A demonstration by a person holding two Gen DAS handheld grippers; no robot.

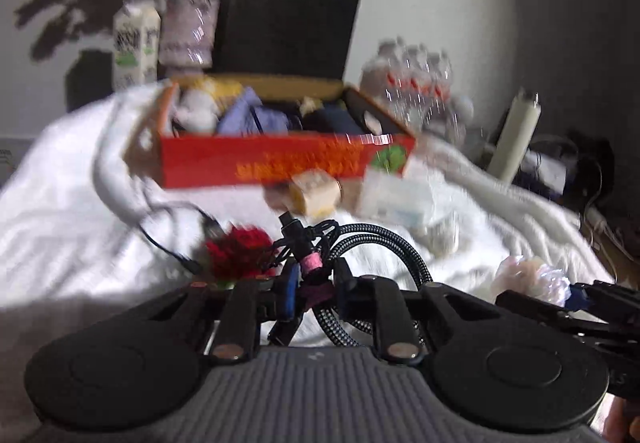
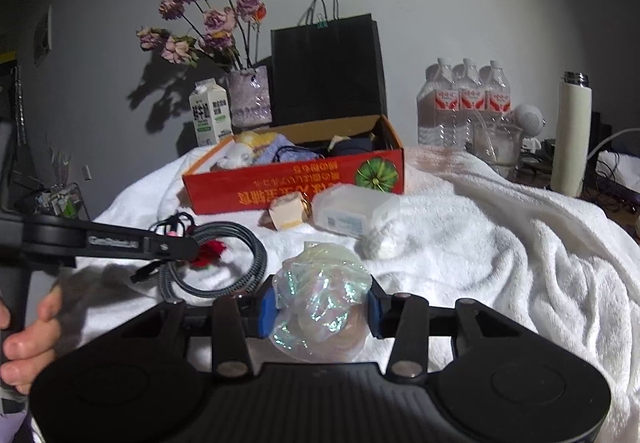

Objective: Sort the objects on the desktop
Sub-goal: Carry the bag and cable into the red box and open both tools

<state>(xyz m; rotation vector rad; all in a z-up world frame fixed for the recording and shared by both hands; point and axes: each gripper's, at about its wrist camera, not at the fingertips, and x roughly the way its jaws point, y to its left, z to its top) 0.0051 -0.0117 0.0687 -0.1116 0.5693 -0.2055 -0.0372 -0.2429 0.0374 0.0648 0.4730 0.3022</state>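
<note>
My left gripper (image 1: 316, 285) is down on the white towel, its fingers closed around a small black cord bundle (image 1: 310, 239) with a pink tie; the view is blurred. A red flower-like piece (image 1: 240, 253) lies just left of it and a grey braided cable (image 1: 384, 243) loops to the right. In the right wrist view my right gripper (image 2: 320, 311) is shut on a crumpled iridescent plastic bag (image 2: 320, 283), held above the towel. The left gripper (image 2: 176, 247) reaches in from the left over the braided cable (image 2: 240, 243). Beyond stands the open red cardboard box (image 2: 280, 185), partly filled.
In front of the box lie a small cream box (image 2: 288, 217), a white plastic container (image 2: 352, 211) and a little white packet (image 2: 380, 245). Behind are a milk carton (image 2: 210, 119), a flower vase (image 2: 250, 99), a black paper bag (image 2: 328, 71), water bottles (image 2: 464, 103) and a white flask (image 2: 570, 135).
</note>
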